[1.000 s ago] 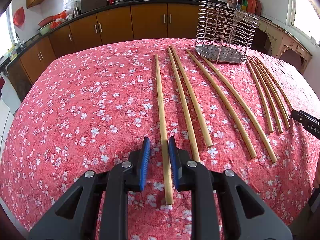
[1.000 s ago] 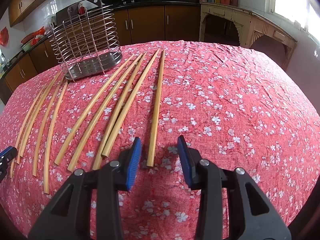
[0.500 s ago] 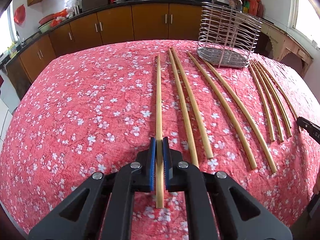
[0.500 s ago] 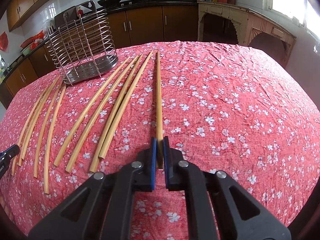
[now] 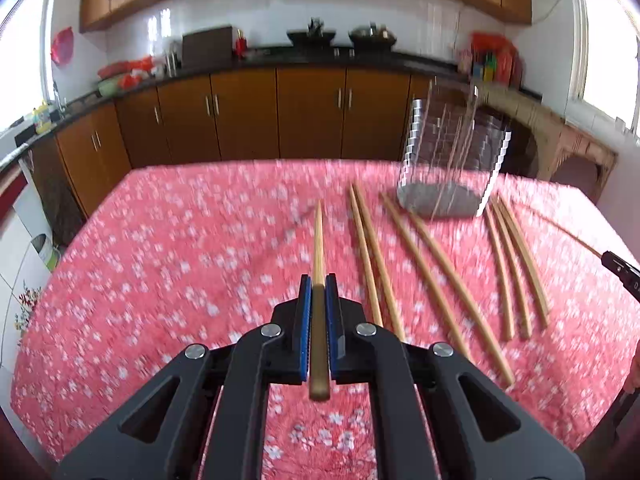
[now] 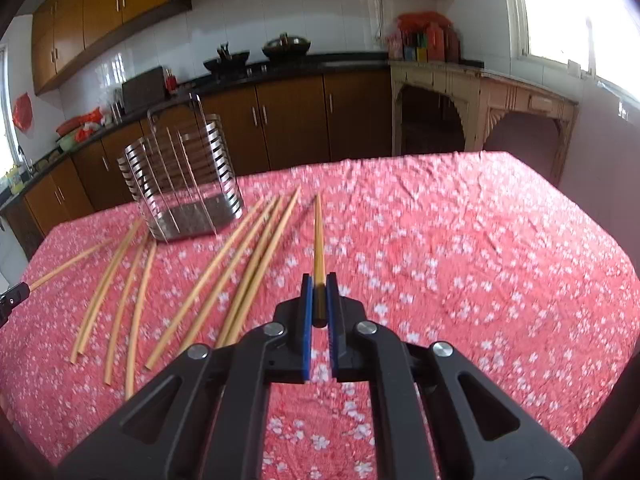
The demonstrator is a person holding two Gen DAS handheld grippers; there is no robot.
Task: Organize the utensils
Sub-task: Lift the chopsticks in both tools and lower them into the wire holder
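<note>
1. The left gripper [image 5: 319, 280], black with blue pads, is closed on a long light-brown wooden chopstick [image 5: 318, 240]. The stick runs straight ahead between the two pads, and its thick end comes out behind them, toward the camera.
2. This chopstick is held above the red flowered cloth [image 5: 160, 264] of the counter; its thin tip points to the far edge.
3. The right gripper [image 6: 319, 280], of the same kind, is closed on a second long wooden chopstick [image 6: 319, 236]. Here the thick end stops between the pads, and the rest goes forward from the gripper.
4. In the left view, four long chopsticks [image 5: 400, 264] lie on the cloth to the right of the held one, and three shorter curved sticks [image 5: 516, 272] lie further right.
5. The round metal-wire utensil holder [image 6: 182, 188] stands upright near the far side of the counter, beyond the lying sticks. It is apart from both grippers.
6. The left view is blurred, so small details of the cloth are not clear.
</note>
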